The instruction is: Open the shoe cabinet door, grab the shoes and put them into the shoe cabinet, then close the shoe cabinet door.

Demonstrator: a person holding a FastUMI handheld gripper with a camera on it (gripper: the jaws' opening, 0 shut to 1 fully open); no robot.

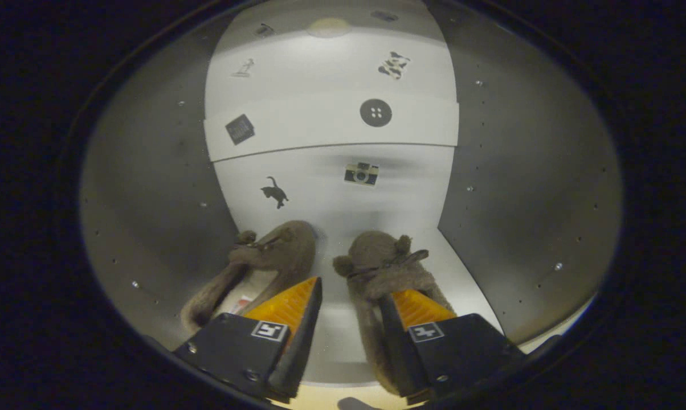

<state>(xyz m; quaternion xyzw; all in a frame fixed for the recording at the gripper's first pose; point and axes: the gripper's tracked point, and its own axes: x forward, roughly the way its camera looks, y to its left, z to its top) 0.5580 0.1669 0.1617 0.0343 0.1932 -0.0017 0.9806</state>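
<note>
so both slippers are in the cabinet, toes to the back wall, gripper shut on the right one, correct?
Not quite. In the gripper view the gripper is open, its fingers apart and clamping nothing; the bare shelf shows between them. The rest holds: both slippers, left and right, sit inside the cabinet with toes toward the back wall.

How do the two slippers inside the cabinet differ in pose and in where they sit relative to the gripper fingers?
The left slipper lies angled, toe leaning toward the middle, its opening and a label visible; the right slipper points more straight toward the back wall. The left one sits beside and partly behind the left finger; the right one runs alongside the right finger, its inner edge in the gap. The hand-held gripper is open. Both are fuzzy brown with small ears, resting on the cabinet floor.
</note>
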